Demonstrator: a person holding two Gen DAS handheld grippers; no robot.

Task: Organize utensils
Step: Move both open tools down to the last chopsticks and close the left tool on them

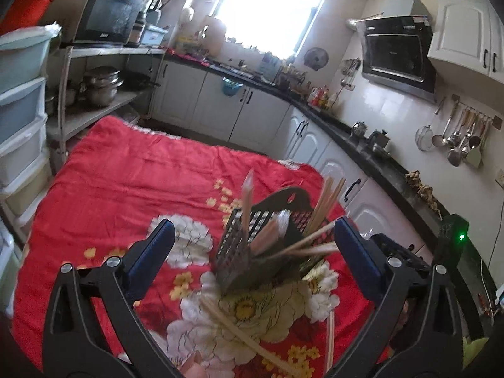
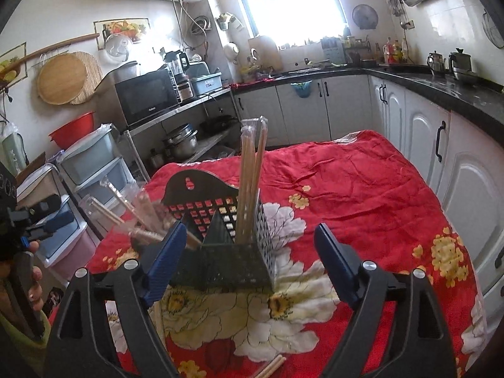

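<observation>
Right wrist view: both tools, right tool (image 2: 249,252) and left tool (image 1: 253,245), are held apart and empty; wrapped chopsticks (image 2: 252,170) are stood in the black holder (image 2: 233,252) on the red-clothed counter (image 2: 362,182).

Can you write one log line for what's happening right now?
left gripper: open | right gripper: open | holder: upright, holds chopsticks | loose chopsticks: on cloth

Bright window (image 1: 271,6), white cabinets (image 2: 346,107), black countertop (image 2: 441,85), microwave (image 2: 148,96) on shelf.
</observation>
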